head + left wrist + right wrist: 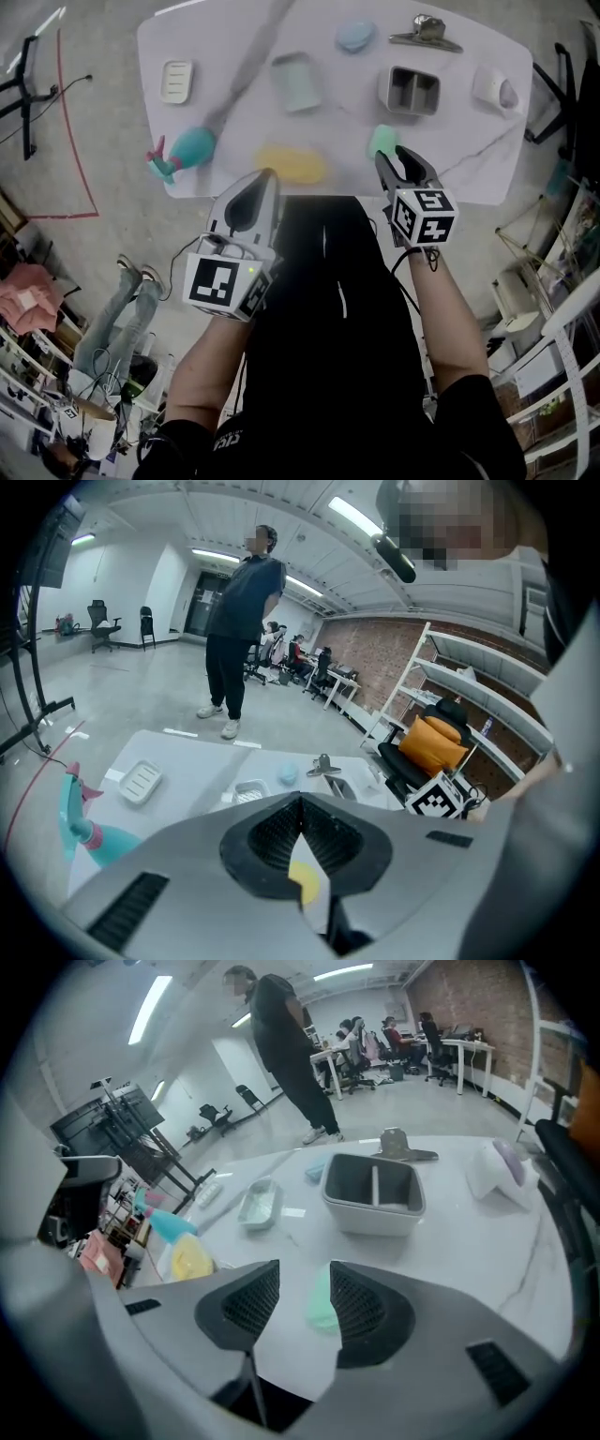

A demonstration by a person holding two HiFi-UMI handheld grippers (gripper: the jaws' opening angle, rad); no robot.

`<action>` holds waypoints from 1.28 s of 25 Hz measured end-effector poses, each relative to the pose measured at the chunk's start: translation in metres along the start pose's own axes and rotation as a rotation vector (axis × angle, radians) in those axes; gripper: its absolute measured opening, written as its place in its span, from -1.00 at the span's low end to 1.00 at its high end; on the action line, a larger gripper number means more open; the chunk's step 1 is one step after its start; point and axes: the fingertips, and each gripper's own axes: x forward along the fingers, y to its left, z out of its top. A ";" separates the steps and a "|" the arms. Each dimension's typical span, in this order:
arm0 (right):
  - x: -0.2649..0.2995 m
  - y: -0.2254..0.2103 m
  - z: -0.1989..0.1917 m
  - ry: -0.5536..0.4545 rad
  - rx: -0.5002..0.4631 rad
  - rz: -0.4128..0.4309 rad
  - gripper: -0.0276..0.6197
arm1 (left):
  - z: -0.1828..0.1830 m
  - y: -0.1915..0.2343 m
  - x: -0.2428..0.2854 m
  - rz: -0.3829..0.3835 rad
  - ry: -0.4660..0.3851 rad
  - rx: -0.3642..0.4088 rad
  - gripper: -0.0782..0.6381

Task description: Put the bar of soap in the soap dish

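A green bar of soap (382, 140) lies near the table's front edge, and a yellow bar (292, 164) lies to its left. My right gripper (396, 157) hovers just over the green bar with its jaws apart; in the right gripper view that green bar (322, 1305) shows below the gap, partly behind the right jaw of the gripper (304, 1274). My left gripper (265, 178) hangs at the front edge by the yellow bar, shut and empty (301, 803). A teal soap dish (296, 81) and a white ridged soap dish (176, 81) sit farther back.
On the white table (469, 169) also stand a grey two-compartment box (411, 90), a blue soap (356, 36), a metal clip (427, 33), a white object (494, 89) at the right, and a teal spray bottle (183, 152) at the left. A person (239, 630) stands beyond the table.
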 end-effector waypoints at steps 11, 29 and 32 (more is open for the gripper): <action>0.058 -0.038 -0.027 0.129 0.110 -0.160 -0.18 | -0.024 0.009 -0.008 0.037 0.005 -0.057 -0.75; 0.086 -0.021 -0.041 0.359 -0.319 -0.152 -0.05 | -0.031 0.029 -0.004 0.046 -0.010 -0.123 -0.75; 0.086 -0.021 -0.042 0.343 -0.340 -0.146 -0.04 | -0.037 0.027 -0.003 0.038 -0.001 -0.129 -0.75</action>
